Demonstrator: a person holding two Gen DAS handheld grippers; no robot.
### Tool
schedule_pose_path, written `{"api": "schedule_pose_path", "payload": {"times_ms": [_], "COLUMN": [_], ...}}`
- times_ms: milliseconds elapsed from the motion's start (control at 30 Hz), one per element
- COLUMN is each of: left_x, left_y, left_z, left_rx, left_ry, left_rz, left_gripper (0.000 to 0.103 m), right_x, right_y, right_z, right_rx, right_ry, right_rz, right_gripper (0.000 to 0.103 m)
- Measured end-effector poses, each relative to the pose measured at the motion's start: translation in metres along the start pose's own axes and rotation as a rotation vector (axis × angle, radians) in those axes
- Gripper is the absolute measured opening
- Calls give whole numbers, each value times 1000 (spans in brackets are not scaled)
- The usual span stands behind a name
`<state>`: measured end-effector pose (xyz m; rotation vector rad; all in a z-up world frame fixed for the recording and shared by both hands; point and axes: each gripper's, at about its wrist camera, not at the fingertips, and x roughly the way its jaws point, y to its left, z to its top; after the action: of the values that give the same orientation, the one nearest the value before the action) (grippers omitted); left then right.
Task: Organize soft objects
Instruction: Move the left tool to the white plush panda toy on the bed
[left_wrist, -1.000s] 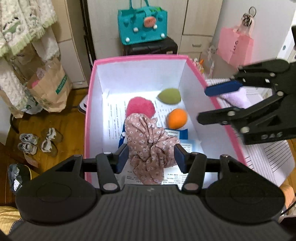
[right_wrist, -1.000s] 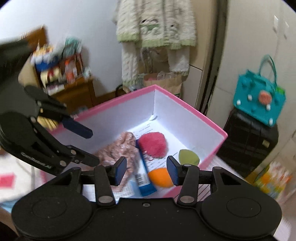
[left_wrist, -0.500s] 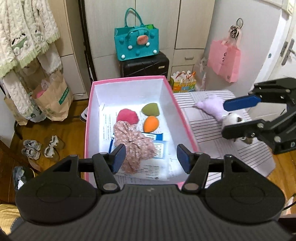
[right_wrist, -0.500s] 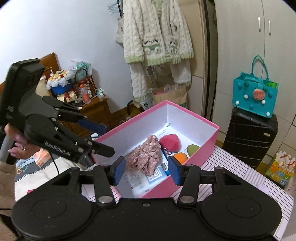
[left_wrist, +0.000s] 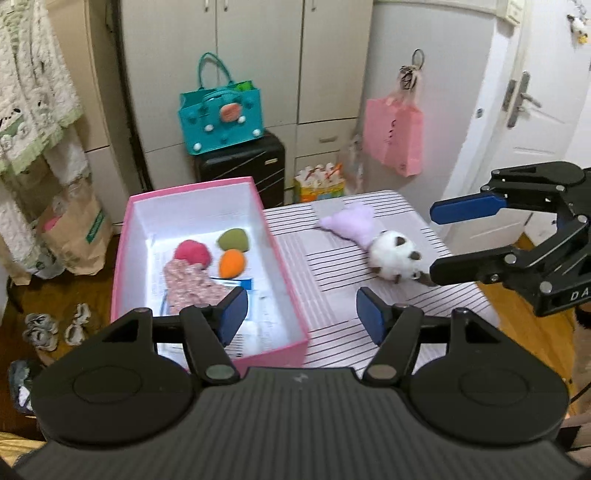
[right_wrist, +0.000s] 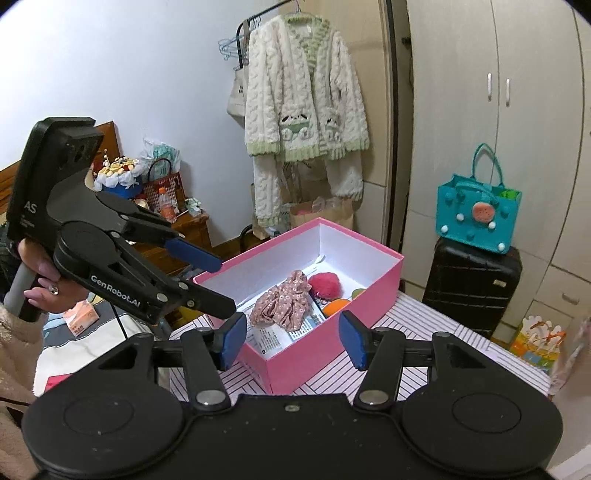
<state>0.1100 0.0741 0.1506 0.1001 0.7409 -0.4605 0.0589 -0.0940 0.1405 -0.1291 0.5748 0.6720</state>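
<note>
The floral scrunchie (left_wrist: 192, 282) lay in the pink box (left_wrist: 284, 258), released, just ahead of the left gripper (left_wrist: 297, 314) and beyond its left pad. A second before, it had sat right between those blue pads, deep over the box; since then both grippers had backed away, and their jaws had just been opening with nothing between them. That reads as one drop finished and the hands free for the next item.

Four soft things were in the box: the scrunchie, one pink pom-pom (left_wrist: 192, 252), one green sponge (left_wrist: 232, 239) and one orange sponge (left_wrist: 231, 263). Two remained outside on the striped table (left_wrist: 332, 288), ahead and to the right of the left fingers: one purple plush (left_wrist: 351, 223) and one white plush (left_wrist: 393, 254), the latter just beside the fingers of the right gripper (left_wrist: 436, 243), which stood parted and empty.
</note>
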Motion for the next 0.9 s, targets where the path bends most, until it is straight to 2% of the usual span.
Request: {"api": "schedule_pose_path", "payload": {"times_ms": [233,433,633,800,900], "left_x": [2,17,47,75,98], "left_y": [-22,-29,-41,-57,-67], "left_z": [-11,-22,-30,-35,-39], "left_rx": [-5,-52,-86,-71,-60], "left_ry": [-16,-23,-1,22,63], "left_rz": [-29,-101,-173,-213,-242], "left_gripper": [66,67,69,72,75], "right_x": [-25,-27,-21,-14,-6], "right_y": [0,-13,-31,-51,-65], "right_z": [-25,-52,-72,-97,-112], "right_rx": [-8,39,71,101,129], "right_ry": [-22,-8,27,43,52], "right_rz": [-23,-40,-81,-133,-132], "right_gripper": [63,65,65,67,67]}}
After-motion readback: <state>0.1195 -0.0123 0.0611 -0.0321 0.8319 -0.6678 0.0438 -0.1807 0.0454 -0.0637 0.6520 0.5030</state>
